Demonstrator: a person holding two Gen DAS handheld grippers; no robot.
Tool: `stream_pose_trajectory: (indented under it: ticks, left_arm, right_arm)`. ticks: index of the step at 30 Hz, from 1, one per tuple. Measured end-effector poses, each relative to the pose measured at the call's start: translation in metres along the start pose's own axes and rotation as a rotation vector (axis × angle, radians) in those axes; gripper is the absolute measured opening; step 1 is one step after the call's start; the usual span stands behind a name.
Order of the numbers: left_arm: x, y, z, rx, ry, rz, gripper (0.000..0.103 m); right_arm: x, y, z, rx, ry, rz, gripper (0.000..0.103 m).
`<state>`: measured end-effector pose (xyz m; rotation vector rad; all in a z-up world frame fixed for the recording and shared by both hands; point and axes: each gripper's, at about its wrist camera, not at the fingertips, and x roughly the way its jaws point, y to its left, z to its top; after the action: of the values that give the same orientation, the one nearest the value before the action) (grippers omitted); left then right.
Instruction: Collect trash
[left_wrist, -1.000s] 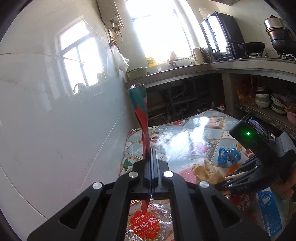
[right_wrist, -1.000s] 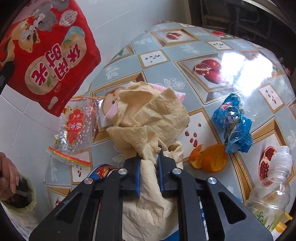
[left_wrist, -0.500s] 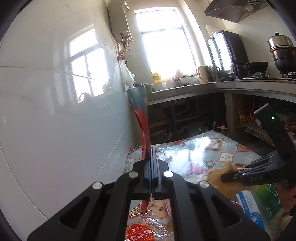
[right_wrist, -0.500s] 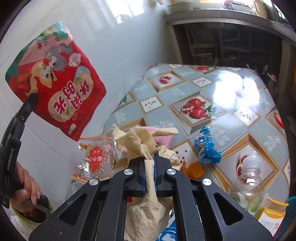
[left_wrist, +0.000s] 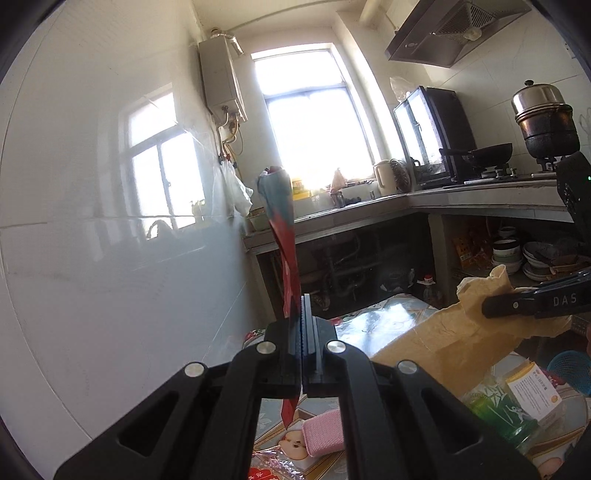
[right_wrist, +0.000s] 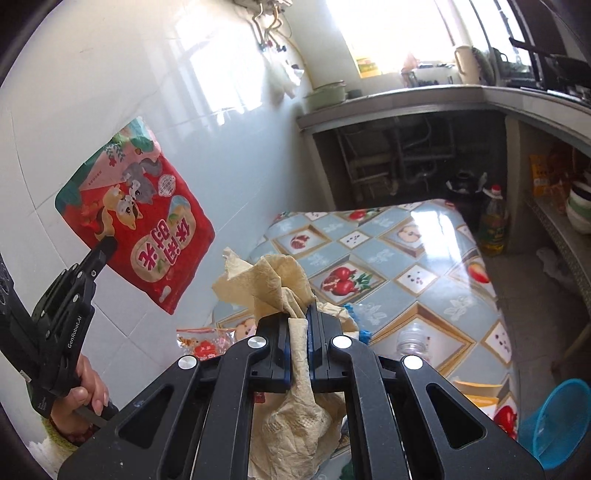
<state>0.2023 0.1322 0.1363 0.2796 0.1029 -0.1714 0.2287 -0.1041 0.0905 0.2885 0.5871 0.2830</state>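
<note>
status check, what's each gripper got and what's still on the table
Left gripper shut on red snack bag. Right gripper shut on crumpled tan paper. Clear plastic bottle still on table.

the left gripper (left_wrist: 301, 325) is clamped on the edge of a red snack bag (right_wrist: 144, 225), held up beside the tiled wall (right_wrist: 74, 92), a hand (right_wrist: 83, 391) gripping its handle. the right gripper (right_wrist: 298, 325), further from that wall, pinches crumpled brown paper (right_wrist: 273, 280), tilted downward.
</note>
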Motion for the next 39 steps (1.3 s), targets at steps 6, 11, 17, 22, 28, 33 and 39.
stream_pose_trajectory:
  ticks: [6, 11, 17, 22, 28, 33, 39]
  left_arm:
    - [-0.009, -0.035, 0.02, 0.016, -0.031, -0.088, 0.0]
    - [-0.015, -0.075, 0.034, 0.031, -0.055, -0.178, 0.0]
    - [-0.016, -0.132, 0.05, 0.03, -0.062, -0.323, 0.0]
    - [-0.016, -0.184, 0.062, 0.03, -0.063, -0.451, 0.0]
    - [-0.016, -0.251, 0.076, 0.029, -0.03, -0.624, 0.0]
    - [-0.007, -0.312, 0.082, 0.034, 0.052, -0.775, 0.0]
    - [0.015, -0.386, 0.068, 0.016, 0.262, -0.945, 0.0]
  right_arm:
    - [-0.046, -0.021, -0.009, 0.043, -0.087, -0.069, 0.005]
    - [-0.084, -0.044, -0.021, 0.096, -0.148, -0.142, 0.005]
    - [-0.125, -0.074, -0.038, 0.154, -0.197, -0.242, 0.005]
    - [-0.155, -0.105, -0.052, 0.222, -0.227, -0.337, 0.005]
    - [-0.192, -0.138, -0.072, 0.284, -0.261, -0.464, 0.005]
    - [-0.214, -0.169, -0.094, 0.361, -0.27, -0.558, 0.005]
    - [-0.234, -0.214, -0.131, 0.471, -0.242, -0.648, 0.005]
